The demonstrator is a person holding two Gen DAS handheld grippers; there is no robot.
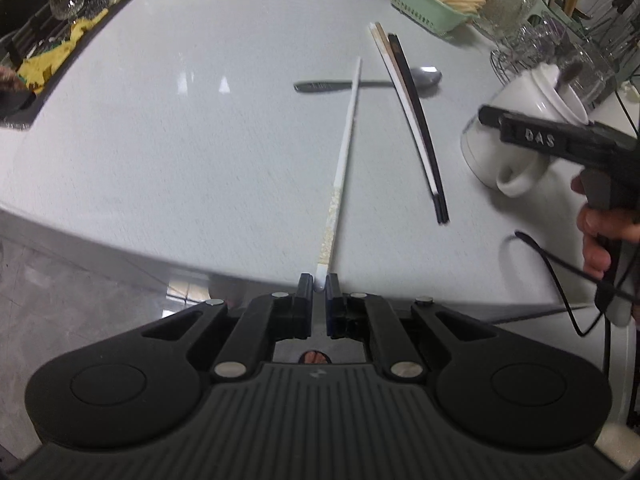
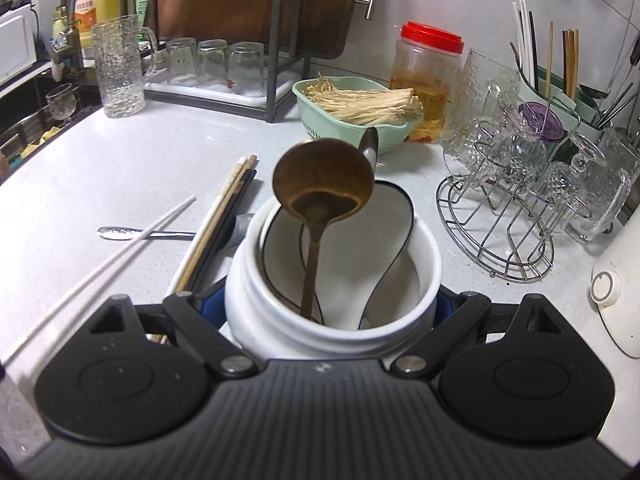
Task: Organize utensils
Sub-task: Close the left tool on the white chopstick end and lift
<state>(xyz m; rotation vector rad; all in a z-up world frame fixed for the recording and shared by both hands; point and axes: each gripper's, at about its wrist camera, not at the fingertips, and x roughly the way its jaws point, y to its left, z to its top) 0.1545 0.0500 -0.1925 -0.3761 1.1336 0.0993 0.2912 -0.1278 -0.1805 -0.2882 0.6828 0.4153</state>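
White chopstick [image 1: 345, 168], pinched at its decorated butt end by the left gripper [image 1: 319, 280], fingers nearly closed on it; tip points away over the desk [image 1: 160, 128], apparently lifted so the stick can be steered lengthwise into the holder. White ceramic jar [image 2: 280, 320] w/ handle, tilted toward the left side, clasped round its body by the right gripper [image 2: 332, 312], fingers part-spread to fit its width; the tilt likely presents the mouth for easy loading. Inside: a brown ladle [image 2: 323, 184], a metal spoon [image 2: 369, 148] & a black-rimmed white scoop [image 2: 396, 220]. Still loose on the desk: a bundle of mixed chopsticks [image 1: 412, 120] lying across a steel spoon [image 1: 426, 77], i.e. sorting approx. half done. Beyond: green basket [image 2: 352, 136], glass rack [image 2: 500, 216], not in play.
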